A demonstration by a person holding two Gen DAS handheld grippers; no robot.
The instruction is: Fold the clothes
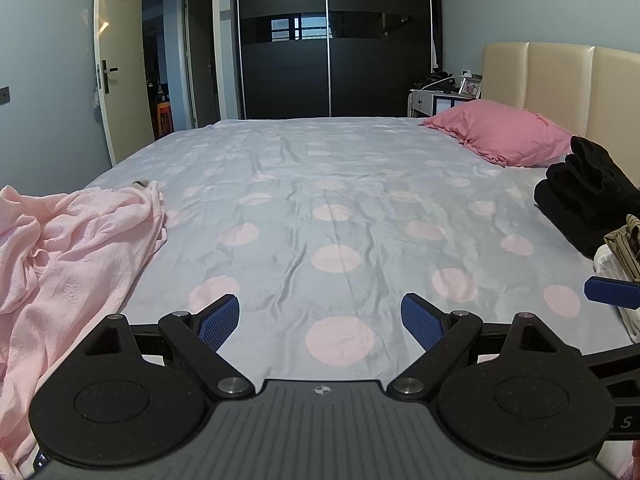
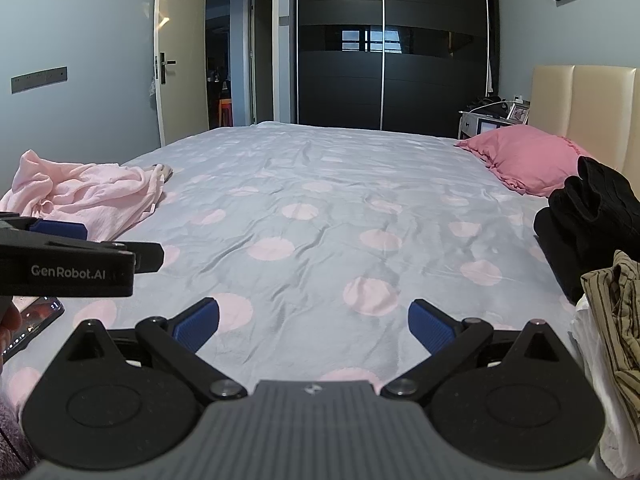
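While both tools hover low over the near edge of the bed point(image 1: 320, 184), the left gripper point(image 1: 320, 322) and the right gripper point(image 2: 314, 324) each have their blue pads spread wide apart, holding nothing. A crumpled pale pink garment point(image 1: 76, 248) lies on the left side of the dotted grey sheet, near the left gripper. On the right sit folded black clothes point(image 2: 580, 232), with a striped olive garment point(image 2: 616, 312) on white fabric just nearer. A pink pillow point(image 1: 504, 132) rests far right, against the headboard point(image 1: 560, 80).
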